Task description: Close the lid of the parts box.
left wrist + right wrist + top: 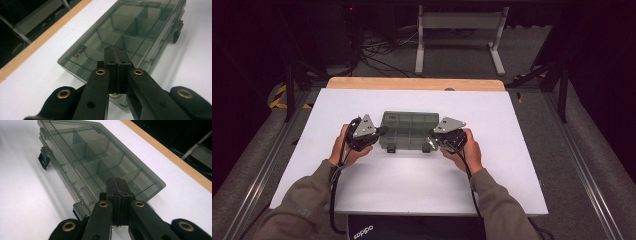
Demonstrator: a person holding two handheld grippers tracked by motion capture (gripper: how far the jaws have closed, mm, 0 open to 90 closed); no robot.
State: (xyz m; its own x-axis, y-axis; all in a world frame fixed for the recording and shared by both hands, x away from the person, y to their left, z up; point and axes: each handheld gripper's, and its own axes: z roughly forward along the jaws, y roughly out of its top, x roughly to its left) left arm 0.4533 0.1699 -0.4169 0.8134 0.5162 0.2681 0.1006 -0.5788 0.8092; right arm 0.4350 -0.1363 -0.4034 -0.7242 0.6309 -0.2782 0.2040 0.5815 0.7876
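In the high view, the left gripper is seen left of centre, its jaws pressed together on nothing, tips at the left short end of the compartment box. The box, smoky and lidded, lies in mid-frame on the white table, long axis running left to right, two dark latches on its near edge. At its right end the right gripper is placed, jaws likewise together and empty. Both hands stand equally near; bare table surrounds the box, the wooden edge well beyond.
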